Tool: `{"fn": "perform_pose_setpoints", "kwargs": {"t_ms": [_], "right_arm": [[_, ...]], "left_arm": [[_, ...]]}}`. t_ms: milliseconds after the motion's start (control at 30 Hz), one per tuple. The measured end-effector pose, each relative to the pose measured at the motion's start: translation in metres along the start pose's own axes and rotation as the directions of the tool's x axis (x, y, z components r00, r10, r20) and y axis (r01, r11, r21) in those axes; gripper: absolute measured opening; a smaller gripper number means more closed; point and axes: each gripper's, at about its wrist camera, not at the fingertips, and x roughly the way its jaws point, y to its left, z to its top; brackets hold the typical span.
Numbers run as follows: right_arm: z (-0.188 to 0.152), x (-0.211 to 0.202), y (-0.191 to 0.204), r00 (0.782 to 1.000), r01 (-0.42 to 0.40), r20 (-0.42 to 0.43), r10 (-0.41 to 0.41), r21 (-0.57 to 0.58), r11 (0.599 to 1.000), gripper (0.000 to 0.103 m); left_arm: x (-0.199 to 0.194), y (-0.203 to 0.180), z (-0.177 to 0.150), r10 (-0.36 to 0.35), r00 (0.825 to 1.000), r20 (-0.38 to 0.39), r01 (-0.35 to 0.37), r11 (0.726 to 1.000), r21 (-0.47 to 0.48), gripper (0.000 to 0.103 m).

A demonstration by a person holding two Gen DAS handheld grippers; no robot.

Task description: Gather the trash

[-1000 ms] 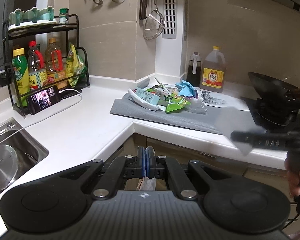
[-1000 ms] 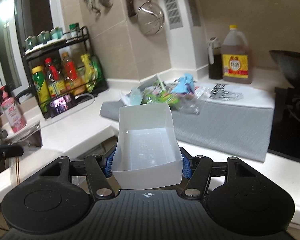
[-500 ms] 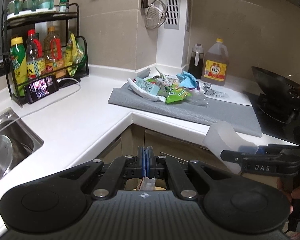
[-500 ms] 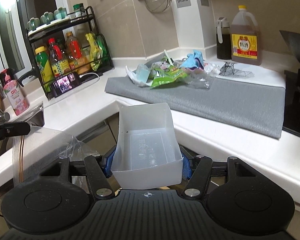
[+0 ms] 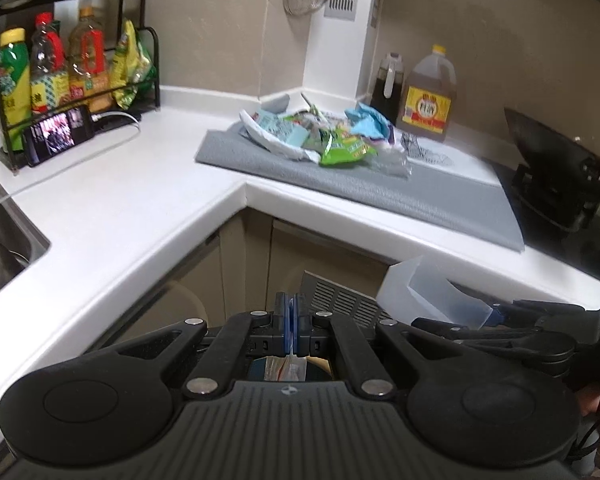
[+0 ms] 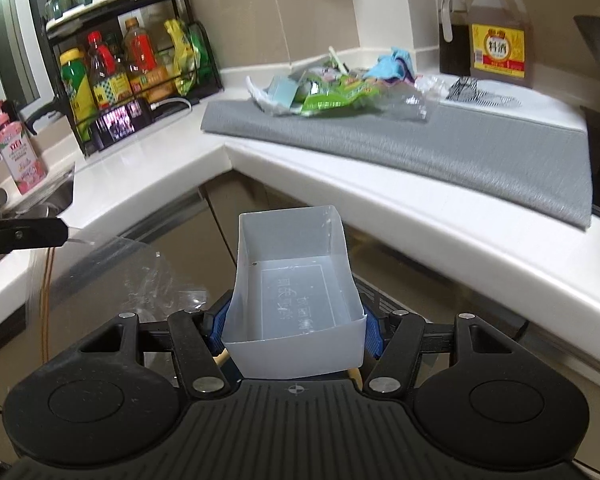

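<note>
My right gripper (image 6: pixel 294 322) is shut on a translucent white plastic box (image 6: pixel 294 284), held below the counter edge; the box also shows in the left wrist view (image 5: pixel 428 296). My left gripper (image 5: pixel 291 320) is shut on the rim of a clear plastic bag (image 6: pixel 140 276), which hangs beside the box; the bag's hold is seen from the right wrist view, where the left gripper's tip (image 6: pixel 56 232) pinches it. A pile of wrappers and trash (image 5: pixel 320 136) lies on a grey mat (image 5: pixel 420 200) on the counter, also seen in the right wrist view (image 6: pixel 332 88).
A white L-shaped counter (image 5: pixel 140 208) surrounds me, with cabinets below. A sink (image 5: pixel 0 236) is at left, a black rack of bottles (image 5: pixel 60 68) and a phone (image 5: pixel 56 134) behind it. An oil jug (image 5: pixel 428 96) and a wok (image 5: pixel 556 164) on the stove stand at right.
Both grippers have dropped below counter level and drawn back from the counter. The box has come closer to the bag held by the left gripper.
</note>
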Motion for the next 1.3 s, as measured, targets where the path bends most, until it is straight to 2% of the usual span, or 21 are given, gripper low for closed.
{"fn": "perform_pose_setpoints", "kwargs": {"t_ms": [267, 667, 1300], "right_arm": [[-0.008, 0.017, -0.001, 0.999, 0.017, -0.047, -0.019, -0.026, 1.0, 0.064], [-0.015, 0.046, 0.003, 0.993, 0.028, -0.113, -0.035, -0.065, 0.998, 0.064], [-0.028, 0.086, 0.006, 0.976, 0.033, -0.212, -0.056, -0.112, 0.993, 0.064]], "left_arm": [[0.035, -0.01, -0.009, -0.025, 0.999, -0.048, 0.026, 1.0, 0.017, 0.001], [0.081, -0.009, -0.024, -0.024, 0.991, -0.135, 0.027, 0.999, 0.023, 0.001], [0.135, 0.008, -0.041, 0.019, 0.973, -0.229, -0.027, 0.999, -0.031, 0.001]]}}
